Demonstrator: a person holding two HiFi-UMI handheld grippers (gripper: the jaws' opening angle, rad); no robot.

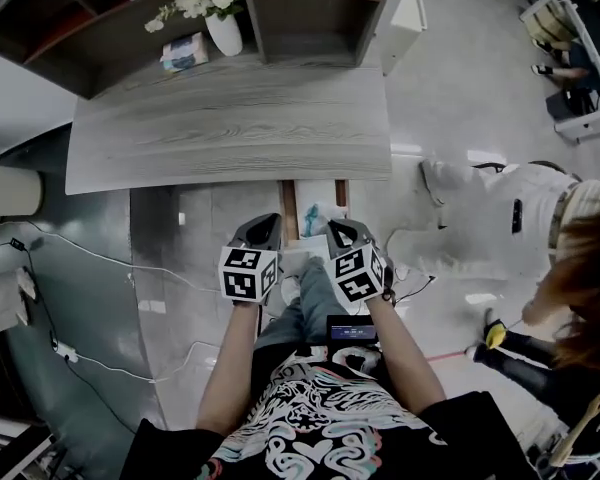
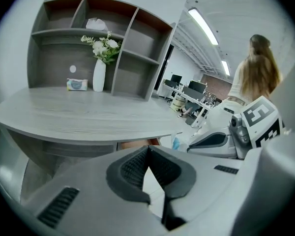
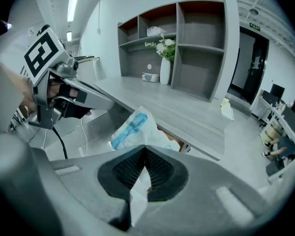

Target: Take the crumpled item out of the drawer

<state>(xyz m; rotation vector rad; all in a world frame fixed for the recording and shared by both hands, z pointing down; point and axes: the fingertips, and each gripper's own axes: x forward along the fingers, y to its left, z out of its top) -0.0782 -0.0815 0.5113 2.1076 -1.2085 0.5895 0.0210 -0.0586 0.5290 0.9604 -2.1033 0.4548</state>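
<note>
Two hand-held grippers, side by side before the grey desk [image 1: 230, 128]. The left gripper [image 2: 147, 149]: jaws together, nothing between them. The right gripper [image 3: 145, 148]: jaws clamped on the crumpled item [image 3: 132, 126], white with blue print, held at the open drawer [image 1: 289, 208] under the desk's front edge. One white vase [image 1: 225, 34] with flowers, far side of desk.
</note>
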